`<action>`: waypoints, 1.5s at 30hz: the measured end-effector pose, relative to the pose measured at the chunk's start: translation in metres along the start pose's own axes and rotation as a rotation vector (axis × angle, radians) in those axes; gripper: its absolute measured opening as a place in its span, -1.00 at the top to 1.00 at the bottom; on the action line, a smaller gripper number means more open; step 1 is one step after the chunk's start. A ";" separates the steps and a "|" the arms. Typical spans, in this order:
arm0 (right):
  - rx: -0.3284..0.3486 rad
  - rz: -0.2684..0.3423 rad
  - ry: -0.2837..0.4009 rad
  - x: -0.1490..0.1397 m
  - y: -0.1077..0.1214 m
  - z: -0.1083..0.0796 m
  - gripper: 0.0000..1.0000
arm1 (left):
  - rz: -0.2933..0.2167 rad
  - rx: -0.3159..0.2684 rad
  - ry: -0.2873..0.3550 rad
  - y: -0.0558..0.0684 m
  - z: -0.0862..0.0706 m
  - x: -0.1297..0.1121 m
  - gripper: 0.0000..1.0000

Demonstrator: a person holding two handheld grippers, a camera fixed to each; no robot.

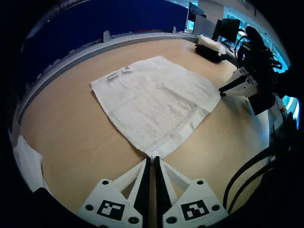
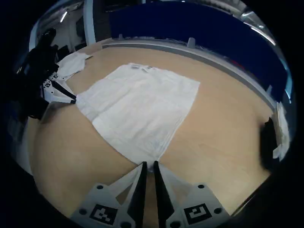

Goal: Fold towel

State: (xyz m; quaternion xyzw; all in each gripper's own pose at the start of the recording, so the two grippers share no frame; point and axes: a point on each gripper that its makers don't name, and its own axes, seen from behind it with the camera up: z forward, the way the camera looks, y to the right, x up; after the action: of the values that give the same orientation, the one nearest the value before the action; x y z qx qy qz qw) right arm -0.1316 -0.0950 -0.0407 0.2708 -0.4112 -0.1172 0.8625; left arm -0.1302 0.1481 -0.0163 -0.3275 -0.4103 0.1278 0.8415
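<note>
My left gripper (image 1: 152,159) and right gripper (image 2: 150,164) each clamp a corner of the flat towel (image 1: 155,100), those corners pointing bottom centre.

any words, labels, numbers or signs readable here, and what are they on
No text here can be read.
Two small tags on the far edge of the white terry towel: too small and blurred to read.
Black-and-white square markers on the left gripper: patterns, not words.

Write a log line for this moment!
towel: flat on table | left gripper: pinching corner | right gripper: pinching next corner | fold: not started
</note>
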 end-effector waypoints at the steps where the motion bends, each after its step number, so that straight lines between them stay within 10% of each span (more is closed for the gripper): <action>1: 0.000 0.000 -0.001 0.000 0.000 0.000 0.74 | 0.000 0.001 0.000 0.000 0.000 0.000 0.84; 23: -0.005 0.004 0.037 0.024 0.003 -0.016 0.78 | -0.011 0.001 0.030 0.001 -0.017 0.013 0.89; 45: 0.004 0.051 0.107 0.061 -0.021 -0.088 0.78 | -0.096 0.011 0.110 0.014 -0.089 0.038 0.89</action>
State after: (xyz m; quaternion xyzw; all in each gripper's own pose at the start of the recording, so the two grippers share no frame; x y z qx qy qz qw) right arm -0.0242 -0.1054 -0.0585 0.2679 -0.3715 -0.0799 0.8854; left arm -0.0362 0.1372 -0.0423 -0.3093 -0.3779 0.0714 0.8697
